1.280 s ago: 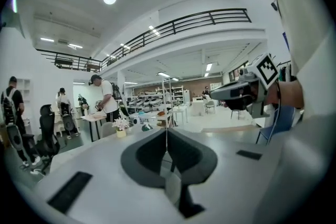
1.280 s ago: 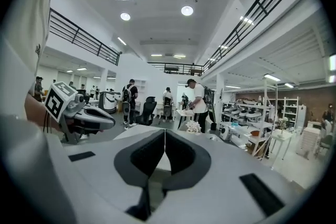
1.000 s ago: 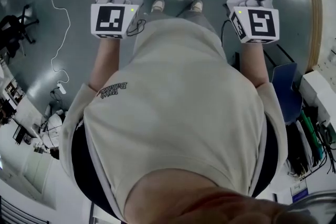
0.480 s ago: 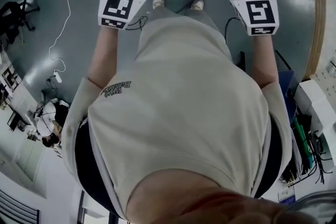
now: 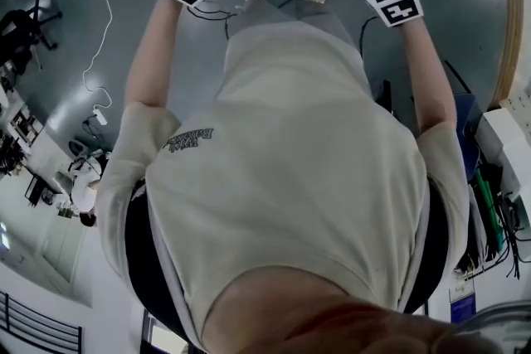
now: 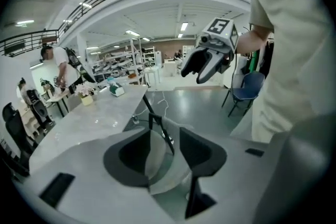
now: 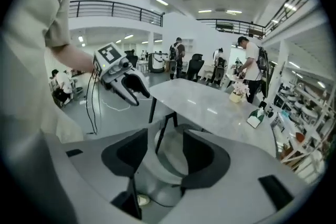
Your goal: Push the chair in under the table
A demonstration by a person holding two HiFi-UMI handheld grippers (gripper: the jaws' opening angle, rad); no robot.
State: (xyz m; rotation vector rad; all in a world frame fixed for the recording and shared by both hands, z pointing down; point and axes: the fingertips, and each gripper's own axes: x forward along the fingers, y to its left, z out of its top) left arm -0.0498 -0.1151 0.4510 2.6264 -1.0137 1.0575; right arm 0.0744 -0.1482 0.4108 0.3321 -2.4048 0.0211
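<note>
Jaws of left gripper (image 6: 165,153) and right gripper (image 7: 165,155), just opening, stand spread astride the chair back (image 6: 160,164) (seemingly untouched).

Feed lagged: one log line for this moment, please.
left tongs: just opening, astride chair | right tongs: just opening, astride chair | table: beyond chair

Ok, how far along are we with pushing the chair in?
No push shows yet: the chair sits on the near side of the table. In hand: both grippers' jaws have just been opening, and the left gripper and right gripper each straddle the backrest at its top edge, not pressing it. Left: close on it and push the chair under.
</note>
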